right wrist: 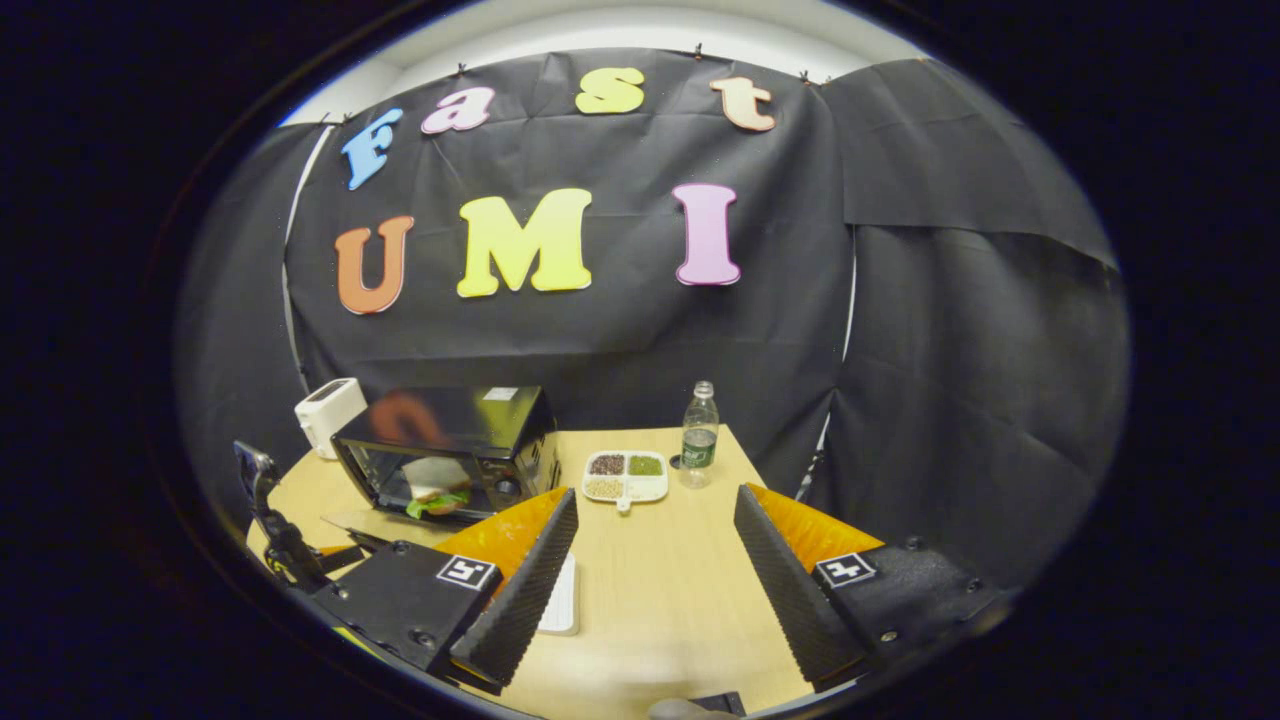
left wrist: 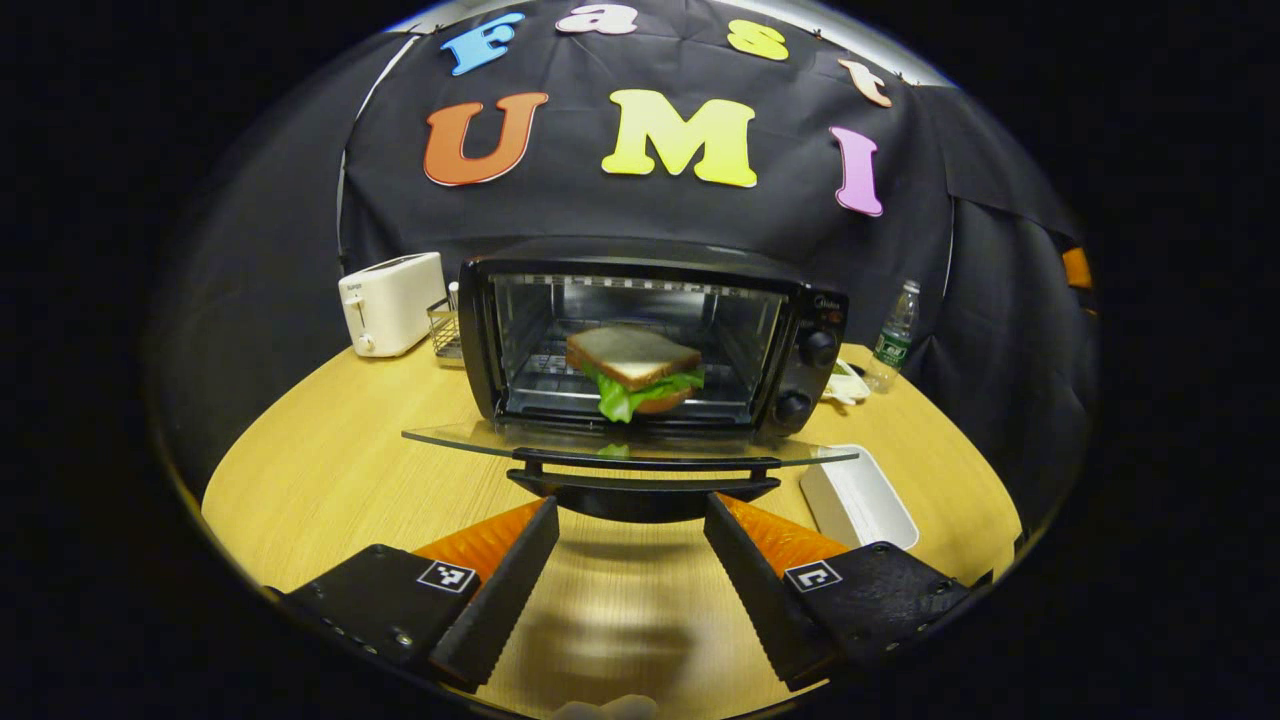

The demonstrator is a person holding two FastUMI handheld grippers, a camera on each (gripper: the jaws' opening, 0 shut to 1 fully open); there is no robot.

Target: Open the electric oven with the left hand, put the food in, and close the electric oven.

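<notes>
The left gripper [left wrist: 630, 570] is held low over the wooden table [left wrist: 330, 470], level and pointed straight at the electric oven [left wrist: 650, 340], its fingers wide apart and holding nothing. The tips sit just short of the handle [left wrist: 645, 465] of the oven door [left wrist: 480, 440], one to either side of the handle's middle, and whether they touch it I cannot tell. The door is folded fully down and lies flat. Inside, on the wire rack, rests the sandwich [left wrist: 635, 370], bread on top with lettuce hanging out at the front edge. The left gripper view also takes in a white toaster [left wrist: 390, 302] and a small wire basket [left wrist: 445, 330] to the oven's left, a water bottle [left wrist: 895, 335] to its right and a white rectangular tray [left wrist: 860, 495] near the right finger. The right gripper [right wrist: 655, 560] is held higher and farther back, aimed across the table with the oven [right wrist: 450, 450] off to its left; its jaws are spread wide and empty as well. From there the oven's black top, a divided dish of grains [right wrist: 625, 477] and the bottle [right wrist: 699, 432] beside it come into sight, with the sandwich [right wrist: 437, 490] visible in the open oven.
</notes>
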